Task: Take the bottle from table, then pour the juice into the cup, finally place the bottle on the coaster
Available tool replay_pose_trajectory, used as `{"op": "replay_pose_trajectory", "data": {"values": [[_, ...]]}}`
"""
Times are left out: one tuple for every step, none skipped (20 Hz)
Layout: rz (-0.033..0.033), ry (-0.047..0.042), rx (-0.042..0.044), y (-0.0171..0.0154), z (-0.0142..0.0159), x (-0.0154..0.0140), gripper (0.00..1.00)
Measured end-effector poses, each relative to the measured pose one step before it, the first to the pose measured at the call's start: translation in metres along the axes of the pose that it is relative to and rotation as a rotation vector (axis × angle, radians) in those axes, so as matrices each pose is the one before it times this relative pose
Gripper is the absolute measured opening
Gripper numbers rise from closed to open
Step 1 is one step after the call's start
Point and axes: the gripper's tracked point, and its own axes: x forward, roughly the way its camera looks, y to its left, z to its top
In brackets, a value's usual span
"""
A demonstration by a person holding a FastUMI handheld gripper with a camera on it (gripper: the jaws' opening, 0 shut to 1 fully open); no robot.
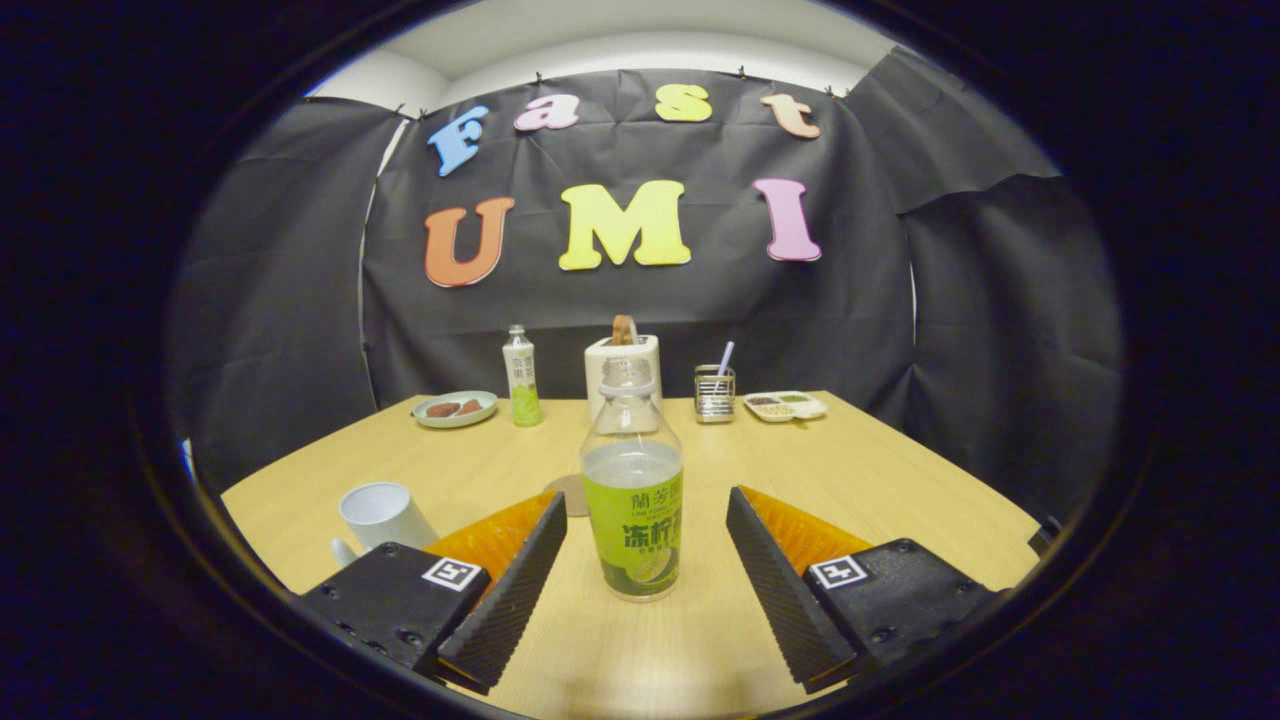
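Here the bottle (632, 505) stands upright between the spread fingers (515, 580), untouched

The bottle (632, 500) stands upright on the table (880, 480) between the spread fingers of the gripper (646, 510), touching neither. The cup (383, 517) sits left of the fingers, the coaster (568, 494) just behind the bottle. Along the far edge, left to right: plate (455, 408), second bottle (520, 376), box (622, 370), holder (714, 392), tray (785, 405).
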Motion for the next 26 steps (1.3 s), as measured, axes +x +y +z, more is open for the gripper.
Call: {"op": "replay_pose_trajectory", "data": {"values": [[0.00158,0.00579,-0.00317,0.00145,0.00091,0.00487,1.0],[0.00149,0.00445,-0.00096,0.00067,0.00039,0.00448,1.0],[0.00303,0.00808,0.00064,0.00065,-0.00085,0.00494,1.0],[0.00212,0.00679,0.00461,-0.00012,0.00032,0.00441,1.0],[0.00135,0.00417,0.00488,-0.00016,0.00061,0.0052,1.0],[0.00582,0.00223,0.00549,0.00167,0.002,0.00503,1.0],[0.00389,0.00141,0.00471,0.0017,0.001,0.00451,1.0],[-0.00644,0.00088,0.00097,0.00007,0.00148,0.00478,1.0],[-0.01229,0.00222,-0.00741,-0.00107,-0.00017,0.00498,1.0],[-0.01771,0.00371,-0.01148,-0.0005,-0.00014,0.00459,1.0],[-0.01567,0.01178,-0.01594,-0.00053,-0.00314,0.00355,1.0],[-0.00898,0.01202,-0.02105,0.00118,-0.00191,0.00307,1.0],[-0.0046,0.01132,-0.01966,0.00204,-0.00209,0.00215,1.0],[-0.00413,0.00754,-0.01134,0.001,-0.00071,0.0014,1.0],[-0.00509,0.00397,-0.00629,-0.00046,-0.00068,-0.00086,1.0],[-0.00138,0.001,0.00045,-0.00049,0.00099,0.001,1.0],[0.00156,0.00438,0.00288,-0.00095,-0.00119,0.00061,1.0],[0.00215,-0.00003,0.00737,-0.00021,0.00017,0.00057,1.0],[0.00604,0.00502,0.01035,-0.00032,-0.00101,0.00078,1.0],[-0.00455,0.00146,0.01079,-0.00181,0.00034,0.00118,1.0],[0.00605,0.00634,0.00677,0.0003,-0.00138,-0.00047,0.96],[0.00394,0.00615,0.00003,0.00343,-0.00288,0.00755,0.93],[-0.00495,-0.01099,0.00072,-0.00224,0.00296,-0.00804,0.9],[0.003,-0.00533,-0.00594,0.0004,0.00037,-0.00525,0.86],[0.00971,-0.01929,-0.00416,0.00157,0.00406,-0.00472,0.83],[-0.00635,-0.00987,-0.01576,-0.00091,0.00236,-0.00143,0.79]]}}
